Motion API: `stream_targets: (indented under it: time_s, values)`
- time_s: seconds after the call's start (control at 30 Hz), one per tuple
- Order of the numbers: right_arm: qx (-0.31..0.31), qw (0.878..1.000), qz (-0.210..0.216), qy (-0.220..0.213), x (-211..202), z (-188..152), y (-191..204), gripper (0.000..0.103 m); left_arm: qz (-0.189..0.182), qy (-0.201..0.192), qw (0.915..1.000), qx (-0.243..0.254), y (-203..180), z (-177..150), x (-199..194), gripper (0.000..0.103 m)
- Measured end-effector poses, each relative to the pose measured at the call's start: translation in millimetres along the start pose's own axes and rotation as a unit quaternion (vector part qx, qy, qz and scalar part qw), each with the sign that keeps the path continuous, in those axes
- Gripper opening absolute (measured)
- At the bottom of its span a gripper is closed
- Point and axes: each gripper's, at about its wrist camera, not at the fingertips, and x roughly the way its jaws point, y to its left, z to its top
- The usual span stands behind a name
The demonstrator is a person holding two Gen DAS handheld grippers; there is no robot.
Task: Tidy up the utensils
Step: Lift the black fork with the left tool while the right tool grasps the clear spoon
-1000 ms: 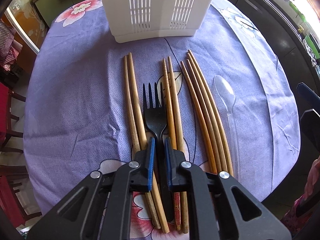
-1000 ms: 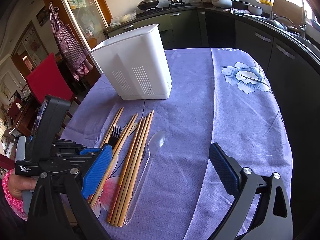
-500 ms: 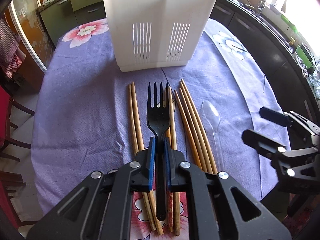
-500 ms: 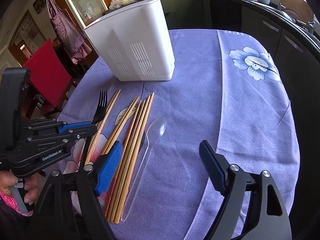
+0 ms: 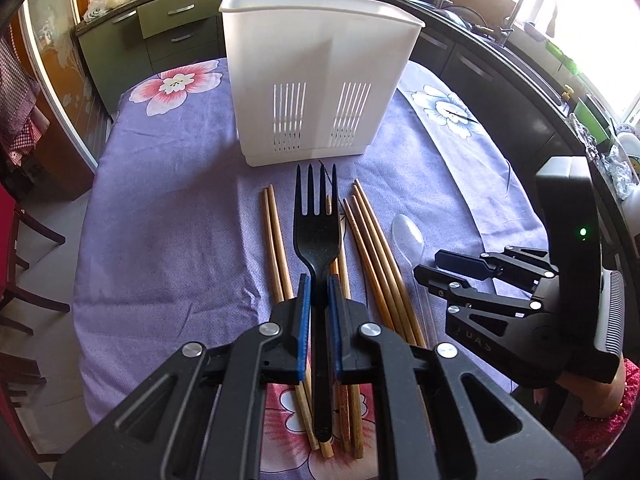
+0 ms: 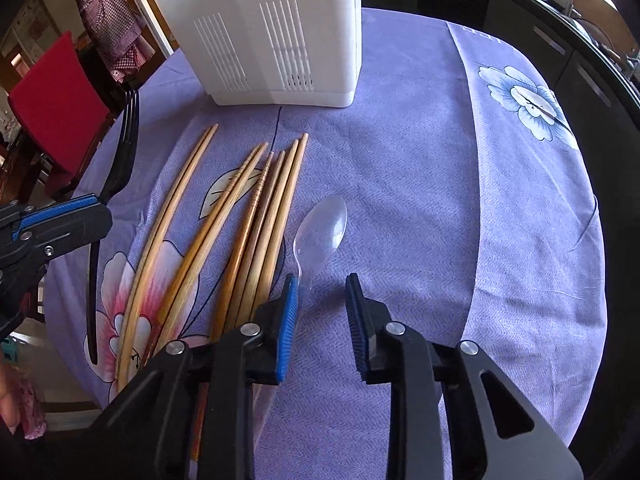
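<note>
My left gripper (image 5: 318, 292) is shut on the handle of a black plastic fork (image 5: 318, 232), which it holds above the table with the tines toward the white slotted utensil holder (image 5: 320, 80). Under the fork, wooden chopsticks (image 5: 376, 248) lie in loose pairs on the purple cloth. In the right wrist view my right gripper (image 6: 322, 292) hovers low over the clear plastic spoon (image 6: 322, 228). Its jaws are closing, and the spoon's neck lies just inside the left pad, not pinched. The left gripper (image 6: 96, 212) and the fork (image 6: 124, 148) show at the left edge.
The holder (image 6: 280, 20) stands at the far side of the round table, beyond the chopsticks (image 6: 248, 220). Purple flowered tablecloth (image 6: 460, 200) spreads bare to the right of the spoon. A red chair (image 6: 56, 104) stands left of the table, and dark kitchen counters (image 5: 500, 64) run behind it.
The left gripper has lifted the fork off the chopsticks and tilted up toward the holder. The right gripper has come down over the clear spoon and its jaws have narrowed a lot.
</note>
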Motion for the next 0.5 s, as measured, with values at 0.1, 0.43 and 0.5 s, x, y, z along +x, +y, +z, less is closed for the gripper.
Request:
stream_targets:
  time_s: [0.1, 0.43, 0.5]
  values:
    - [0.01, 1.0, -0.003, -0.001, -1.0, 2.4, 3.8, 0.025, -0.004, -0.004, 1.0, 0.003, 1.5, -0.3, -1.3, 0.009]
    - [0.002, 0.999, -0.053, 0.005, 7.7, 1.6, 29.5, 0.023, -0.028, -0.01, 0.9995, 0.008, 6.6, -4.9, -3.0, 0.009]
    - [0.002, 0.998, -0.056, -0.002, 8.0, -0.9, 35.7, 0.015, -0.029, -0.01, 0.9995, 0.007, 8.9, -5.7, -2.8, 0.009]
